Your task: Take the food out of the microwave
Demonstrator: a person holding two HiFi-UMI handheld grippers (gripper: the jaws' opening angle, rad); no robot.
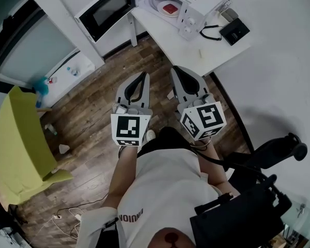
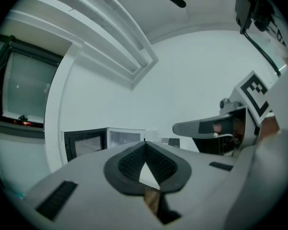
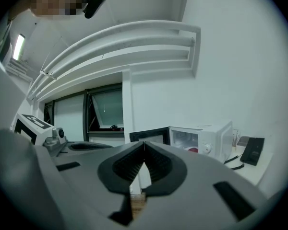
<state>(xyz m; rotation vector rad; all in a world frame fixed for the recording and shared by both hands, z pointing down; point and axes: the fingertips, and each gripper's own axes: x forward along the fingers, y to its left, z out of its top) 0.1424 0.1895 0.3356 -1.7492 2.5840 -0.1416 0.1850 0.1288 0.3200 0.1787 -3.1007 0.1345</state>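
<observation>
A white microwave (image 1: 196, 6) stands on the white table (image 1: 206, 50) with its door (image 1: 106, 12) swung wide to the left. Inside lies a white plate (image 1: 160, 6) with red food (image 1: 170, 8) on it. My left gripper (image 1: 144, 76) and right gripper (image 1: 174, 71) hover side by side over the wooden floor, short of the table, both pointing at the oven. Each is shut with nothing held. The open microwave (image 2: 127, 138) also shows beyond the left tips, and the microwave (image 3: 201, 140) with a glimpse of the food (image 3: 193, 150) shows past the right tips.
A black device (image 1: 234, 31) with a cable and a small grey box (image 1: 229, 14) lie on the table right of the oven. A yellow cloth-covered piece (image 1: 18, 138) stands at the left. Bottles and litter dot the floor (image 1: 88, 118). A black chair (image 1: 258, 190) is behind me.
</observation>
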